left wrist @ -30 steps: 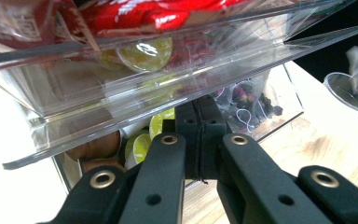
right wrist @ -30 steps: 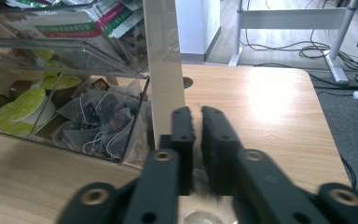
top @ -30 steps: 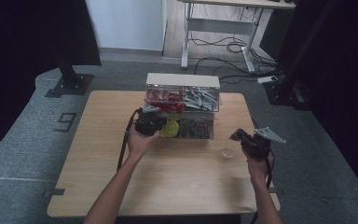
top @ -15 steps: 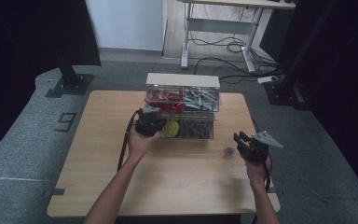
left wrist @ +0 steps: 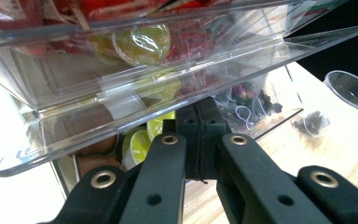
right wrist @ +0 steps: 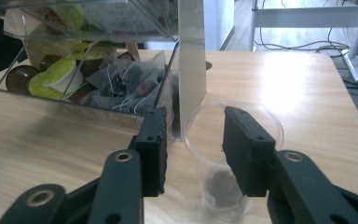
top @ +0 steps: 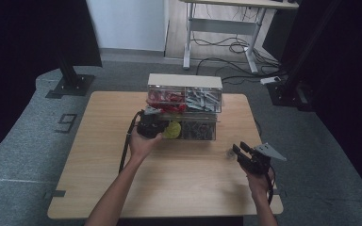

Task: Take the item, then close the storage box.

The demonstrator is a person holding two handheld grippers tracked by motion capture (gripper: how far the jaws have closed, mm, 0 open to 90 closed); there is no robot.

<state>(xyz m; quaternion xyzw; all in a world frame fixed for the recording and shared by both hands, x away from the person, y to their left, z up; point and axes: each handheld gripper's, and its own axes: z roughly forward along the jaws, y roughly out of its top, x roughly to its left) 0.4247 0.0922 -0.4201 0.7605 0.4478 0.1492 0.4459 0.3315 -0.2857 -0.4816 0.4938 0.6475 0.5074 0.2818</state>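
Observation:
A clear drawer organizer (top: 185,89) stands at the table's far middle, its lower drawer (top: 195,131) pulled out. The drawer holds green-lidded capsules (right wrist: 58,72) and tea bags (right wrist: 126,79). My left gripper (top: 161,125) is at the drawer's left front. Its jaws (left wrist: 199,135) are pressed together at the clear front lip (left wrist: 135,126). A clear plastic cup (top: 229,153) stands on the table right of the drawer, with something dark at its bottom (right wrist: 221,182). My right gripper (top: 238,149) is open just behind the cup, which shows between and beyond the jaws (right wrist: 191,149).
The upper drawers hold red items (top: 162,98) and grey items (top: 202,98). The wooden table (top: 169,188) has bare room in front of the organizer. A desk frame (top: 219,28) with cables stands on the floor beyond, and dark curtains hang at both sides.
My right gripper has come down and toward the near edge, closing in on the cup. The left gripper has stayed at the drawer.

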